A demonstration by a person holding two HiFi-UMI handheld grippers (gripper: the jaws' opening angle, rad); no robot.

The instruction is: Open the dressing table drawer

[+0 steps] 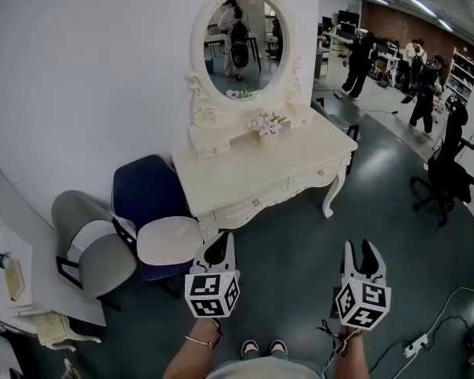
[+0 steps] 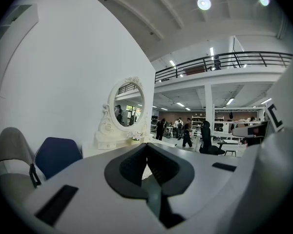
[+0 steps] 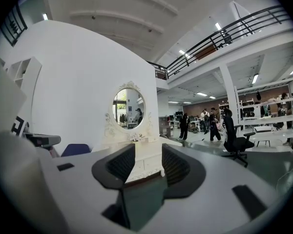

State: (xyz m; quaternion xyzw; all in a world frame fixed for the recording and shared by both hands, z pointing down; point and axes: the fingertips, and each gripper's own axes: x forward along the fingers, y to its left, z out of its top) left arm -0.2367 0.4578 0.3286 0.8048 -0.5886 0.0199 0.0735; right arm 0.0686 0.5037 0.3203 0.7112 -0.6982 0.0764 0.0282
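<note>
The cream dressing table point(image 1: 245, 172) stands against the white wall, with an oval mirror point(image 1: 241, 42) and small flowers point(image 1: 267, 125) on top. Its front drawers point(image 1: 257, 202) look closed. Both grippers hover over the dark floor, well short of the table and apart from it. My left gripper point(image 1: 221, 239) has its fingertips together with nothing in them; the left gripper view shows the left gripper point(image 2: 146, 145) with its jaws meeting. My right gripper point(image 1: 361, 247) is open and empty. Between the spread jaws of the right gripper point(image 3: 148, 152), the right gripper view shows the table front point(image 3: 144, 165).
A blue chair point(image 1: 146, 192) with a white seat point(image 1: 167, 239) stands at the table's left end, a grey chair point(image 1: 95, 251) beside it. A black office chair point(image 1: 446, 176) is at the right. Several people point(image 1: 355, 61) stand far back. A cable and power strip point(image 1: 417, 344) lie bottom right.
</note>
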